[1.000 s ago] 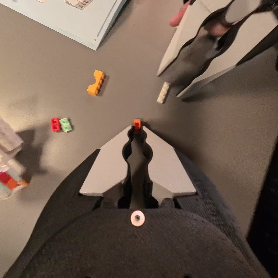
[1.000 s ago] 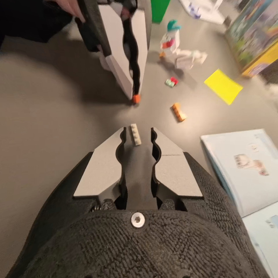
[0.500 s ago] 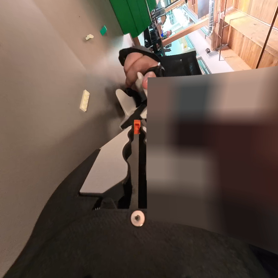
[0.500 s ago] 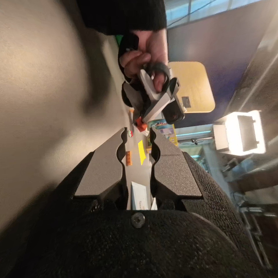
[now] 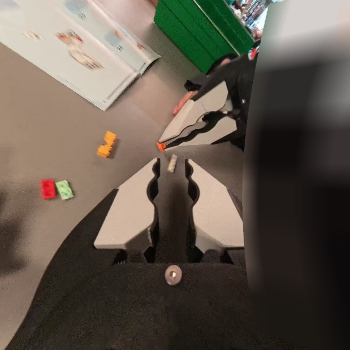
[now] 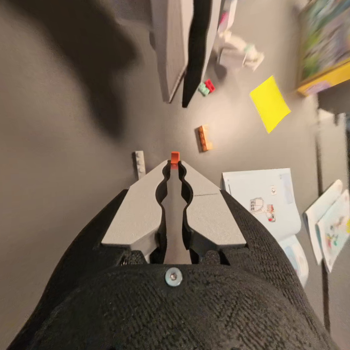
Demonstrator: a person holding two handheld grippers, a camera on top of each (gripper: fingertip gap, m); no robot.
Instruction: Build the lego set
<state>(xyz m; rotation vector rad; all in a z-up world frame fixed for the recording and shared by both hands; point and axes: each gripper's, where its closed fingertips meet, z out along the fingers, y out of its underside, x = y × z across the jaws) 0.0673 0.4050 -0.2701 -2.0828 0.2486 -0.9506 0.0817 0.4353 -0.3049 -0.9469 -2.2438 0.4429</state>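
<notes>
The right gripper (image 6: 173, 162) has its jaws clamped on 1 orange piece (image 6: 174, 158); the left gripper (image 5: 171, 161) has its jaws apart over the grey plate (image 5: 172, 163), likely the next pickup for joining.

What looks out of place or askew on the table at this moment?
Nothing is spilled or broken. The yellow-orange arch brick lies on its side, and the right gripper pinches the small orange brick only at its very tips.
</notes>
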